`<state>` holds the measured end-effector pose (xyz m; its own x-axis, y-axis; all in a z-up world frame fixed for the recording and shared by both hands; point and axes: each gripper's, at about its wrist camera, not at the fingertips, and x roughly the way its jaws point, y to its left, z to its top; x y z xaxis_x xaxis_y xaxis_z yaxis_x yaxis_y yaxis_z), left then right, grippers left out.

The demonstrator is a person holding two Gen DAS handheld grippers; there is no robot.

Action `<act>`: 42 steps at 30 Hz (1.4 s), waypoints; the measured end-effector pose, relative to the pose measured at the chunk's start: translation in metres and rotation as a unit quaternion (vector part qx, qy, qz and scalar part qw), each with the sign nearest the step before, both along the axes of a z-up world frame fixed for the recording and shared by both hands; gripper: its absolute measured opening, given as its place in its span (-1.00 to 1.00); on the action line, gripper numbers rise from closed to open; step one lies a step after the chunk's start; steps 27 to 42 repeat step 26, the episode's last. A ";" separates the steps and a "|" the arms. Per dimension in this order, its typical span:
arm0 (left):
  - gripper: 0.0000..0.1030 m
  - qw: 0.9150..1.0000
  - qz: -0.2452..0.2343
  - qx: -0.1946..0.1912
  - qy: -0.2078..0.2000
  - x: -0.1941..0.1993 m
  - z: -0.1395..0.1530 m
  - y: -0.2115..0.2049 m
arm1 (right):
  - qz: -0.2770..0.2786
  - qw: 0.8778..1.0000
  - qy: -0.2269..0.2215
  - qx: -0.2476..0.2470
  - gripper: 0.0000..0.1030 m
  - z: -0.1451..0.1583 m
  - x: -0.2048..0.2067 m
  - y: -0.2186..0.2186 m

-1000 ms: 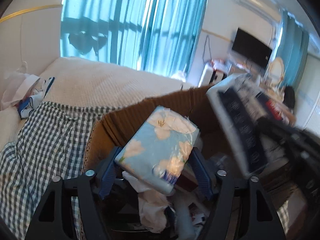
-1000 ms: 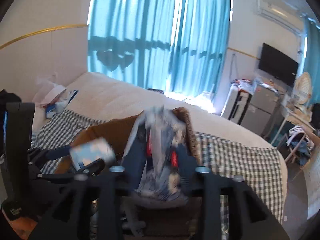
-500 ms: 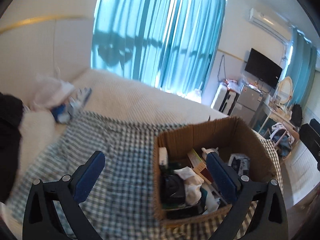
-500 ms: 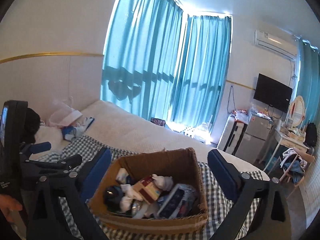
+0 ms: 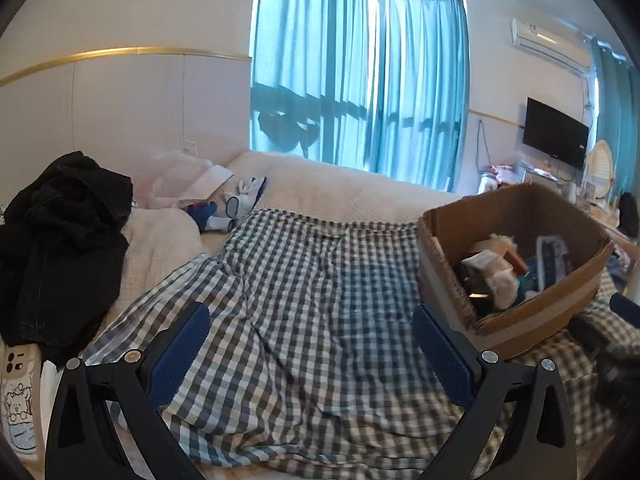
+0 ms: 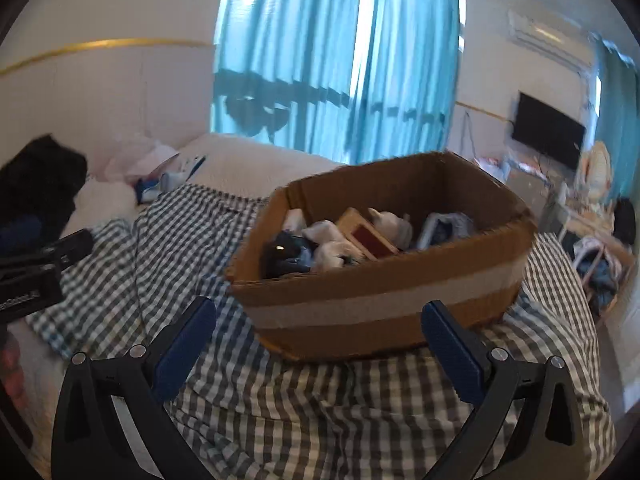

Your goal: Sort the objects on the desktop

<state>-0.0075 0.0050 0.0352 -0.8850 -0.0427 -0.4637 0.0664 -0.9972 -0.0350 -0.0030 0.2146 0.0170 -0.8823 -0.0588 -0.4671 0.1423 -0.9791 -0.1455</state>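
A brown cardboard box (image 6: 384,300) with a pale tape band sits on the checked cloth (image 6: 320,412) on the bed, holding several mixed items. It also shows in the left wrist view (image 5: 532,320) at the right. My left gripper (image 5: 312,344) is open and empty, low over the checked cloth (image 5: 300,300), left of the box. My right gripper (image 6: 320,344) is open and empty, just in front of the box's near wall. Part of the left gripper's body (image 6: 36,276) shows at the left edge of the right wrist view.
A black garment (image 5: 60,248) lies at the left on the white bedding. A phone in a patterned case (image 5: 20,396) lies at the lower left. A pink bag and blue-white items (image 5: 208,196) sit near the headboard. Curtains, TV and cluttered furniture are beyond the bed.
The left gripper let go of the flowered tissue pack and the right let go of the dark packet into the box. Both opened and pulled back and down, away from the box.
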 end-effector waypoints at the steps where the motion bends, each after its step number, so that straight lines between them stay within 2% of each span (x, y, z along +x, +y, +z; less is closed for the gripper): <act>1: 1.00 1.000 -0.008 -0.007 -0.004 -0.003 -0.001 0.004 | 0.006 1.000 0.007 0.008 0.99 0.000 -0.001 -0.007; 4: 1.00 0.999 -0.024 -0.022 -0.032 -0.016 -0.003 0.018 | 0.001 1.000 0.013 -0.004 0.99 -0.002 -0.006 -0.012; 6: 1.00 0.999 -0.021 -0.029 -0.018 -0.016 -0.008 0.024 | -0.002 1.000 0.011 -0.014 0.99 -0.006 -0.010 -0.008; 8: 1.00 0.999 -0.025 -0.033 -0.014 -0.020 -0.016 0.030 | -0.010 1.000 0.003 -0.005 0.99 -0.012 -0.016 -0.006; 12: 1.00 0.998 -0.035 -0.018 -0.043 -0.034 -0.032 0.033 | -0.031 0.999 -0.015 -0.007 0.99 -0.023 -0.027 0.002; 15: 1.00 0.999 -0.020 -0.010 -0.050 -0.037 -0.035 0.031 | -0.031 0.998 -0.039 -0.031 0.99 -0.030 -0.034 0.011; 22: 1.00 0.998 -0.004 0.013 -0.062 -0.038 -0.039 0.021 | -0.046 0.996 -0.057 -0.049 0.99 -0.034 -0.037 0.022; 26: 1.00 0.998 -0.020 0.007 -0.053 -0.033 -0.036 0.026 | -0.047 0.996 -0.061 -0.054 0.99 -0.033 -0.035 0.023; 42: 1.00 0.998 -0.020 0.007 -0.053 -0.033 -0.036 0.026 | -0.047 0.996 -0.061 -0.054 0.99 -0.033 -0.035 0.023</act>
